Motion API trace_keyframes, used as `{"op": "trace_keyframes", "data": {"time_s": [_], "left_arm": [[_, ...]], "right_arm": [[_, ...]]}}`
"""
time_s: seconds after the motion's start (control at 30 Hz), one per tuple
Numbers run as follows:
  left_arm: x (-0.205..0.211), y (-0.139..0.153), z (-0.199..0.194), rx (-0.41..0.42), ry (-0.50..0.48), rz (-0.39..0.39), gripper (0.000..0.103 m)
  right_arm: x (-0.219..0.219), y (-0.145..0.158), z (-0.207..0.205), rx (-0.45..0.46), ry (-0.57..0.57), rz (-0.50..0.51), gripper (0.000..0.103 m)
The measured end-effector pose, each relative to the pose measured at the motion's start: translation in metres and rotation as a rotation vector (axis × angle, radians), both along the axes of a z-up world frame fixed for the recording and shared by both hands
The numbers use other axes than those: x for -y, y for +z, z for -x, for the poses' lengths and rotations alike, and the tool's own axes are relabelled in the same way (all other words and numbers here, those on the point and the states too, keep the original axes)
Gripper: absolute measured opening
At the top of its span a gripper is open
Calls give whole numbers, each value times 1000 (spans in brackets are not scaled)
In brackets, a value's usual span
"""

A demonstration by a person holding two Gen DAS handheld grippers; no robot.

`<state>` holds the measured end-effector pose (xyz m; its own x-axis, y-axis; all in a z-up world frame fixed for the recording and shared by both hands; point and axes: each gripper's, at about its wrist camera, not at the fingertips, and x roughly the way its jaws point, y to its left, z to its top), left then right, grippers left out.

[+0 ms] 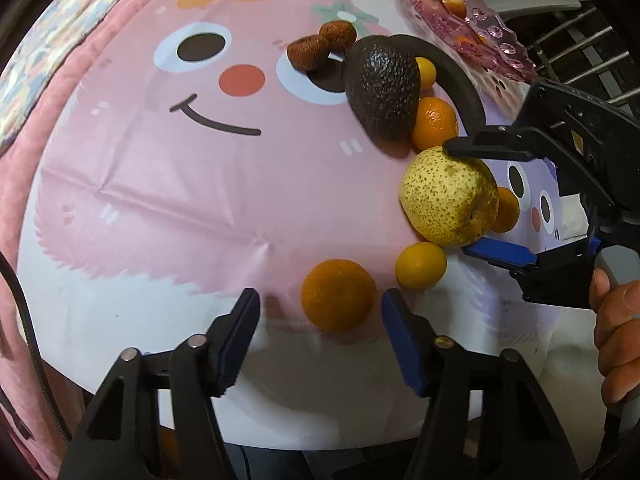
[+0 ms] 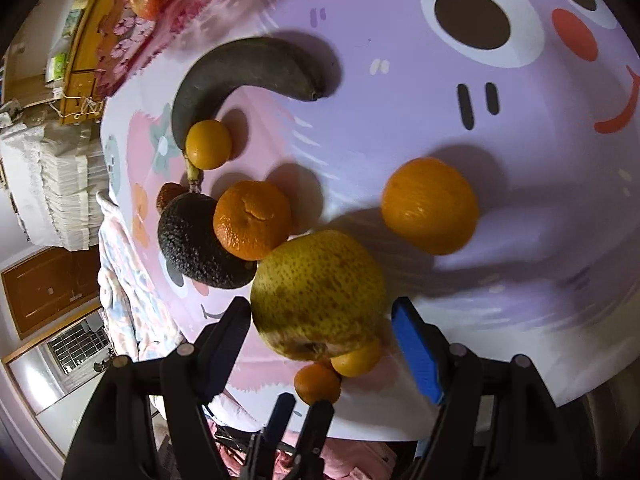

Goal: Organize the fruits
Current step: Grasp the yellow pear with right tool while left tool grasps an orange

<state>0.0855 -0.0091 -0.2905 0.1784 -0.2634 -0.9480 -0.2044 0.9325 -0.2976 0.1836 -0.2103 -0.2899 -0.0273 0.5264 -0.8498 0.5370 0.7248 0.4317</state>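
Observation:
A mandarin (image 1: 338,294) lies on the pink cartoon mat (image 1: 160,184) between the tips of my left gripper (image 1: 320,306). The jaws are open, with a gap to the fruit on the left side. My right gripper (image 2: 320,310) straddles a speckled yellow pear (image 2: 320,292), and mat shows between the blue pad (image 2: 416,344) and the fruit. From the left wrist view, the right gripper (image 1: 458,198) has one finger above and one below the pear (image 1: 448,196). A dark avocado (image 1: 382,88), a blackened banana (image 2: 248,68) and more mandarins (image 2: 254,220) cluster beyond.
A pink glass plate (image 1: 492,36) holding oranges stands at the far edge. Two brown dried fruits (image 1: 308,53) lie by the avocado. A small yellow fruit (image 1: 420,265) sits under the pear. One orange (image 2: 430,206) rests alone on the purple mat (image 2: 400,100). A hand (image 1: 616,340) grips the right handle.

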Motion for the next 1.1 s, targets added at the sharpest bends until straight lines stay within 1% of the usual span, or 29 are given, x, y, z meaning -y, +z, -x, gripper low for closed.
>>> {"op": "trace_keyframes", "data": {"time_s": [0.1,0.23,0.3,0.43,0.7,0.9,1.1], "left_arm": [[2,-4,-1,-15,7,13,57],[6,-11,-5,-41,10,23,47],[8,-13,-7,-53,12,29,46],[12,-15,-7,-58,-1,20,39],[15,-13,-9,-53,-9,7,38],[15,1,-10,-15,-21,1,37],[20,24,-18,38,-43,-10,37]], "right_arm": [[-4,-5,-3,-23,13,6,74],[-6,-8,-6,-40,28,9,74],[-5,-9,-6,-44,36,9,73],[-2,-9,-5,-41,44,-4,73],[-3,-5,-4,-23,74,8,72],[0,8,2,33,105,-8,72],[2,36,5,148,137,-13,72]]}}
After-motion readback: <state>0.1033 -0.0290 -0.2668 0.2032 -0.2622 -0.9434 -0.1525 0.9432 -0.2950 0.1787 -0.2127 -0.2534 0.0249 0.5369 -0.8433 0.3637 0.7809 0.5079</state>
